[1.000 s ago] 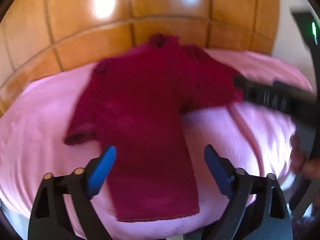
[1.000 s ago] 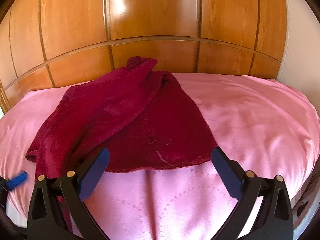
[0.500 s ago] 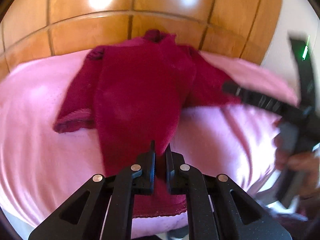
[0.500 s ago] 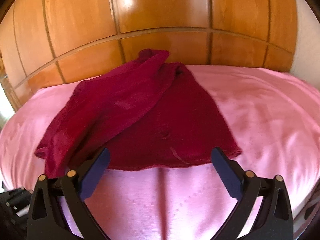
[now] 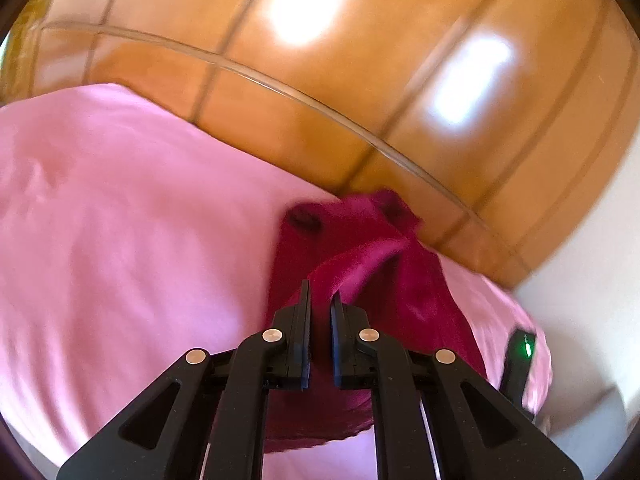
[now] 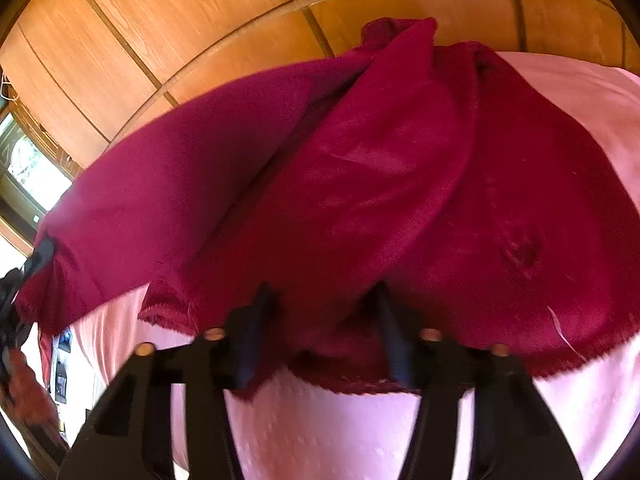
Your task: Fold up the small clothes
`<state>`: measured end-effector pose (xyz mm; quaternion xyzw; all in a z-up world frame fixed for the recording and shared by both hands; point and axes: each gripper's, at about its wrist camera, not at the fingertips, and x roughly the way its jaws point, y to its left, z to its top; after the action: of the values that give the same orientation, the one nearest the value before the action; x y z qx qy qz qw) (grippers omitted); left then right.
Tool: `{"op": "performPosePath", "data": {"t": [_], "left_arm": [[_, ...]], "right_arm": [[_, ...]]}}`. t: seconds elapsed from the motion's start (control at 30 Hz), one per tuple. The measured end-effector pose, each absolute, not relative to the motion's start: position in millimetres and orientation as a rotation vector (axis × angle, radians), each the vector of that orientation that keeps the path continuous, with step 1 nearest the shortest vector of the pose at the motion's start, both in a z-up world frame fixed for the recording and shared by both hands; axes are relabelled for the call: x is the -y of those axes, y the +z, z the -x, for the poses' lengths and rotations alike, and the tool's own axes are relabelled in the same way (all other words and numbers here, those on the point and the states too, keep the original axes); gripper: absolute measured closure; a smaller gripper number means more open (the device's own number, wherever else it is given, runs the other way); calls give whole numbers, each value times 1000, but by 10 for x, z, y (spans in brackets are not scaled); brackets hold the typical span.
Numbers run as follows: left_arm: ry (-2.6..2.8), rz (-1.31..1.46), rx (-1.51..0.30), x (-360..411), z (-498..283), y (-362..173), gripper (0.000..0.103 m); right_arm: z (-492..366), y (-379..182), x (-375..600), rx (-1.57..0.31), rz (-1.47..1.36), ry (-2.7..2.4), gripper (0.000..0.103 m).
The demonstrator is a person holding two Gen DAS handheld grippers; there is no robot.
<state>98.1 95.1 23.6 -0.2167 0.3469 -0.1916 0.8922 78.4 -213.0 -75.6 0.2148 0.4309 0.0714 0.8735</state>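
A big pink sheet covers the bed. It looks smooth and a little shiny, with tiny dots in rows near the front. Behind the bed stands a wooden wall made of orange-brown panels with thin lines between them. Two bright spots of light shine on the wood. A plain white wall shows at the right. Far to the left there is a window with daylight.

Deep crimson garment, plain pink bedsheet, glossy orange-brown wood headboard, black grippers with blue pads
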Motion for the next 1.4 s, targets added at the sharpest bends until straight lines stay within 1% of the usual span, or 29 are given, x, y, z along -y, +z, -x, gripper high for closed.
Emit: {"op": "performPosePath", "data": {"t": [0.03, 0.1, 0.13, 0.2, 0.3, 0.43, 0.53, 0.57, 0.63, 0.67, 0.7, 0.77, 0.87, 0.9, 0.93, 0.97, 1.0, 1.03, 1.1, 1.23, 1.3, 1.37, 1.4], "left_arm": [[-372, 465, -717, -1044, -1063, 253, 97], [-320, 474, -707, -1171, -1237, 291, 97], [-291, 478, -704, -1271, -1280, 307, 97], [-230, 480, -703, -1409, -1464, 315, 97], [-149, 468, -721, -1558, -1744, 279, 97], [-34, 476, -789, -1744, -2126, 84, 97], [44, 493, -842, -1878, -2314, -89, 97], [82, 491, -858, -1920, -2377, -152, 95], [115, 497, -879, -1956, -2438, -216, 86], [130, 496, -881, -1970, -2431, -233, 75], [146, 491, -874, -1979, -2412, -234, 61], [181, 460, -844, -1983, -2324, -193, 46], [169, 447, -821, -1959, -2170, -131, 46], [148, 450, -813, -1946, -2081, -121, 46], [92, 457, -806, -1906, -1959, -117, 46], [39, 458, -806, -1871, -1920, -126, 46], [-9, 450, -809, -1811, -1832, -142, 46], [-72, 440, -820, -1719, -1710, -189, 46], [-174, 454, -861, -1586, -1563, -308, 46], [-333, 529, -962, -1323, -1359, -629, 46], [-393, 580, -987, -1221, -1303, -739, 46], [-448, 617, -994, -1116, -1236, -790, 46], [-467, 631, -1001, -1063, -1214, -809, 46]], "right_arm": [[-828, -724, 2104, -902, -435, 152, 81], [-855, -620, 2095, -877, -388, 154, 94], [-852, -553, 2088, -856, -352, 146, 96], [-837, -412, 2126, -809, -305, 132, 96], [-819, -202, 2408, -748, -309, 81, 97], [-810, 33, 3011, -682, -381, -24, 97], [-783, 127, 3652, -646, -452, -150, 97], [-803, 165, 3832, -642, -466, -184, 97], [-821, 139, 4285, -644, -515, -279, 97], [-846, 126, 4445, -647, -533, -316, 97], [-867, 105, 4624, -648, -546, -361, 97], [-967, 67, 4984, -667, -568, -452, 97], [-1124, -8, 5407, -703, -578, -549, 96], [-1168, -25, 5531, -708, -577, -568, 93], [-1183, -44, 5611, -711, -579, -581, 77], [-1215, -56, 5701, -712, -590, -576, 65], [-1215, -61, 5736, -710, -602, -569, 46], [-1180, -63, 5751, -705, -606, -577, 29], [-1098, -32, 5667, -679, -577, -604, 18], [-779, -137, 5320, -693, -542, -526, 18], [-605, -275, 5077, -745, -558, -415, 18], [-445, -431, 4750, -810, -588, -282, 20], [-402, -509, 4613, -842, -603, -223, 24]]}}
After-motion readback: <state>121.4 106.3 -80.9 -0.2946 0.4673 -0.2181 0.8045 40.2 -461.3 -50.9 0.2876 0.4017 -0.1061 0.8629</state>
